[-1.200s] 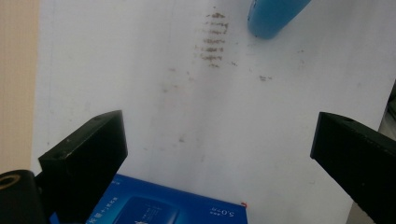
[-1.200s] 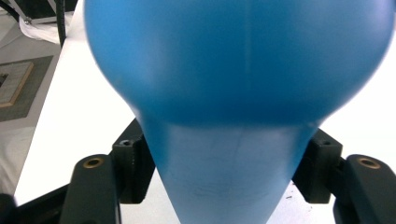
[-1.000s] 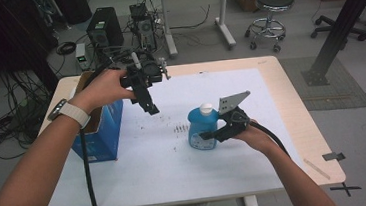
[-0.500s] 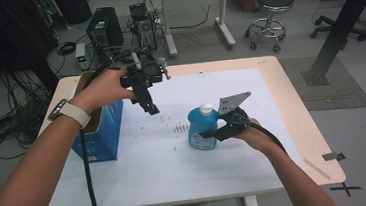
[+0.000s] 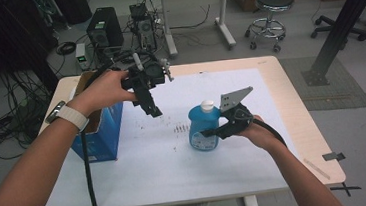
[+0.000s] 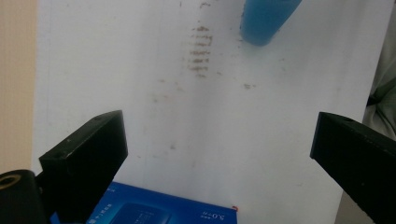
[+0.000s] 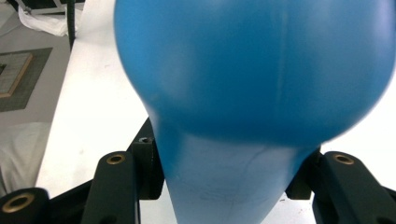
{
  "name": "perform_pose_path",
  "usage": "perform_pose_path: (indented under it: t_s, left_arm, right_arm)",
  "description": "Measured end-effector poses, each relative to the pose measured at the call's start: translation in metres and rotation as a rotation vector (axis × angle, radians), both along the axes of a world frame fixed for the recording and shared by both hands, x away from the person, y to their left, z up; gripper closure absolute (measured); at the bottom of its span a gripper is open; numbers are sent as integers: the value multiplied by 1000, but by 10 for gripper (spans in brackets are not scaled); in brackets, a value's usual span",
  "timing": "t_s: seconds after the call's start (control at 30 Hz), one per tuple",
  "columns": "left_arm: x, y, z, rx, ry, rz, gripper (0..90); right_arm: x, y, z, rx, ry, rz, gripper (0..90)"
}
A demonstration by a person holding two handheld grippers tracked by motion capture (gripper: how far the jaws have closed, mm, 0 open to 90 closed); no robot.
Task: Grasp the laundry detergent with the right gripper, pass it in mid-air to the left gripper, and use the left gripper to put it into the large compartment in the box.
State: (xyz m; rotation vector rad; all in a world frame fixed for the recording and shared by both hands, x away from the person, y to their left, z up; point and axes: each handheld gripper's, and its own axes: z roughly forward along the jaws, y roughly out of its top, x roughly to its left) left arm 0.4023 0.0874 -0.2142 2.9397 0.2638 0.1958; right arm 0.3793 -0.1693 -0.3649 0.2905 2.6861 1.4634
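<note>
The right claw (image 5: 212,132) has just tightened, pinching the blue bottle (image 5: 200,127) between its jaws.

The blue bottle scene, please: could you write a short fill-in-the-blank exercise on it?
1. The right gripper is shut on the ___ bottle.
2. The bottle's cap is ___.
3. The left gripper has its jaws ___.
4. The blue box stands near the table's ___ edge.

Missing words: blue; white; open; left
</note>
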Motion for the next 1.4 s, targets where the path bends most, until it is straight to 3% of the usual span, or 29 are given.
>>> perform_pose_path:
  t_s: [0.53, 0.7, 0.97, 1.4]
  left_arm:
    - [-43, -15, 29, -17, -13, -68, 43]
    - [-59, -19, 36, -16, -25, -88, 43]
    - [-80, -28, 42, -10, -9, -120, 44]
    - [-93, -35, 44, -15, 22, -144, 45]
  right_arm:
    - [-28, 7, 41, -40, -17, 95, 452]
    - [-35, 8, 48, -36, -25, 107, 452]
    - [-46, 15, 59, -24, -43, 135, 452]
    - [-54, 32, 66, -9, -55, 192, 452]
